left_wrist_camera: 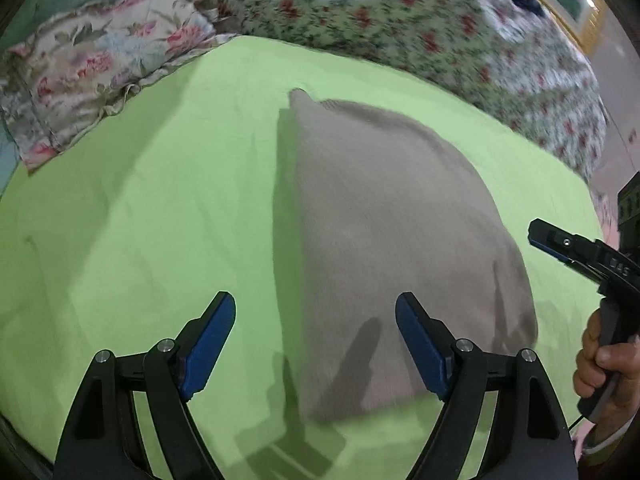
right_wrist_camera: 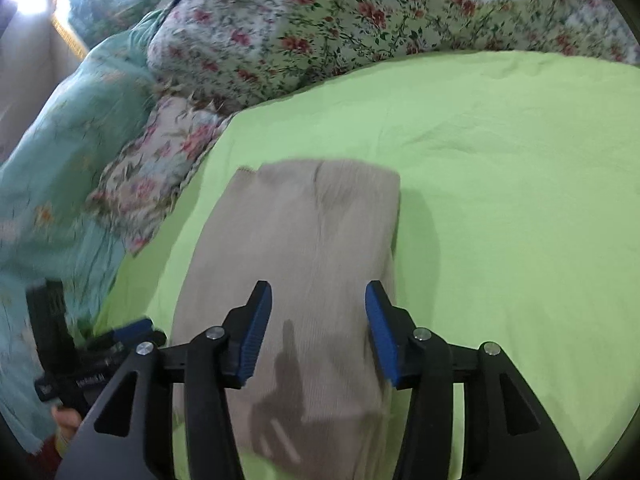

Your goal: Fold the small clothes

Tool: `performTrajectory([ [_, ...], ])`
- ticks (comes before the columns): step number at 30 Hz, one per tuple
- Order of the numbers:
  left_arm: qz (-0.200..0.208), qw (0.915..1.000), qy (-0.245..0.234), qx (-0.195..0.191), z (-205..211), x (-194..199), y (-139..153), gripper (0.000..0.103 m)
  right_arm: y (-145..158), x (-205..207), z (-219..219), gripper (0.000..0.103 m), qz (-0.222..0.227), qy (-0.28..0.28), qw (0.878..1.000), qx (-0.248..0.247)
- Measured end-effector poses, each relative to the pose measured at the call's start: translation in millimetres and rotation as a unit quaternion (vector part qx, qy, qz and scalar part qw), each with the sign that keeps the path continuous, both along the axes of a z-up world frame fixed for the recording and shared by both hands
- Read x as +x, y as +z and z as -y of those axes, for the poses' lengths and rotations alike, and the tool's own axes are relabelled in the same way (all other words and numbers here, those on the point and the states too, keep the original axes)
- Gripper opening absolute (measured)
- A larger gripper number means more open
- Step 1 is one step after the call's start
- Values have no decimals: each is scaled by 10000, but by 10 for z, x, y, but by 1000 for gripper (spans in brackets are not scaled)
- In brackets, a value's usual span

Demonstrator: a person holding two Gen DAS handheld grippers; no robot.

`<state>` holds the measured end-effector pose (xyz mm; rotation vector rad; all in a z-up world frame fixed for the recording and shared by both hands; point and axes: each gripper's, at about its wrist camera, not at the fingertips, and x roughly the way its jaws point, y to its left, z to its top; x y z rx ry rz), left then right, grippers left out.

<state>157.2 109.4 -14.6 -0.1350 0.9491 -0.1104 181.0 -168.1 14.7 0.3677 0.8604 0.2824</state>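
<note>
Little can be read. In the left wrist view, the right gripper (left_wrist_camera: 560, 246) at the right edge bears raised lettering on its black body, looking like "DAS", though blur makes the letters uncertain. In the right wrist view, the left gripper (right_wrist_camera: 100, 364) at the lower left edge bears a small white print on its black body; it is too blurred and too small to read. The beige garment (right_wrist_camera: 304, 280), the green sheet (right_wrist_camera: 500, 200) and the floral bedding (right_wrist_camera: 320, 20) show no legible text, label, brand or number in either view.
</note>
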Motion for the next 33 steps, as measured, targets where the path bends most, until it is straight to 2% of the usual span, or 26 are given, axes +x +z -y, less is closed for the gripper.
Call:
performTrajectory([
  [2,-35,9997,-108,234,69,-226,3,84,10,-305,-65,62,33,27,9999,-120],
  [6,-104,9990,-253,351,129,-599,-3,85,-15,-849,-172,81,87,26,9988,-474],
  [12,-212,9975,-225,632,173,-1037,-88,88,-139,-1420,-275,90,-9,88,9968,-790],
  [16,-300,9955,-331,840,254,-1249,-167,89,-239,-1654,-310,93,-109,106,9961,-869],
  [24,-269,9930,-594,985,372,-1370,-165,90,-251,-1820,-399,97,-93,176,9929,-1174],
  [33,-21,9944,-395,985,273,-1216,-51,96,-201,-1654,-435,102,-69,285,9911,-1301],
])
